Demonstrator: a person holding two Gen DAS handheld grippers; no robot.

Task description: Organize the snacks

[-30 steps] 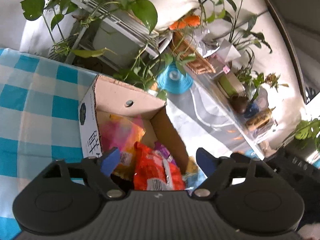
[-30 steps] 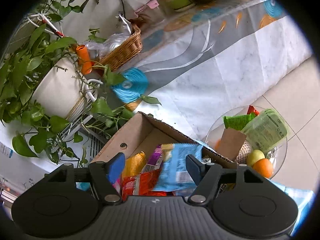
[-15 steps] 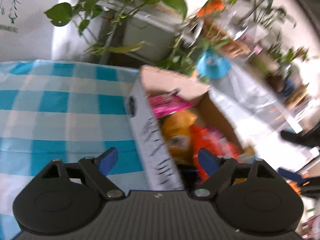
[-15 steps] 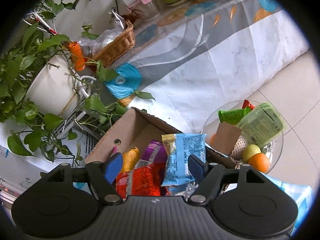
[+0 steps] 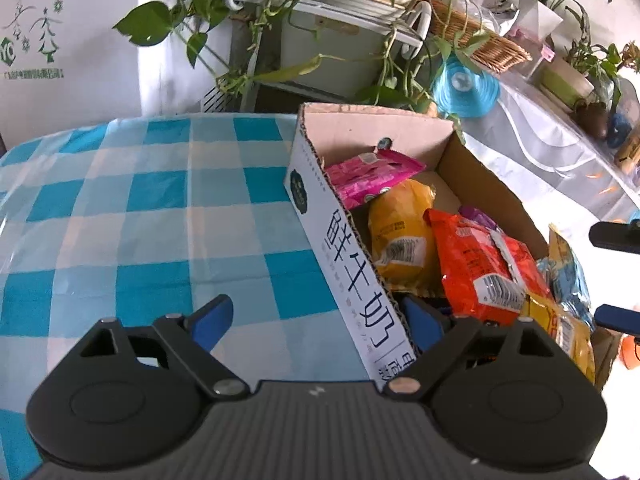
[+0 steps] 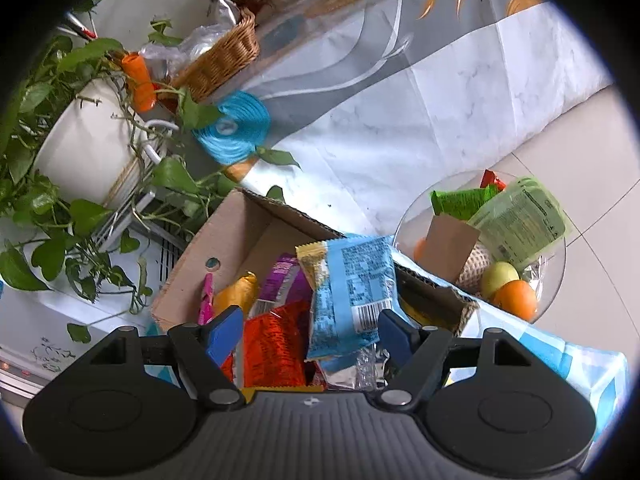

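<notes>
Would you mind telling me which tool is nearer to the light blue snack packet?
The right tool. The light blue snack packet stands between its open fingers. The left tool straddles the cardboard box wall, with the packet off to its right.

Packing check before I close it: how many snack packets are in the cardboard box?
6 visible: pink packet at the far end, yellow packet, red packet, purple packet, blue packet, and a yellow-orange packet nearest. More may lie underneath.

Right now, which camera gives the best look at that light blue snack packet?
The right wrist view: the blue snack packet stands facing it, barcode visible, in the cardboard box. The left wrist view shows only its edge behind the orange-red packet.
</notes>
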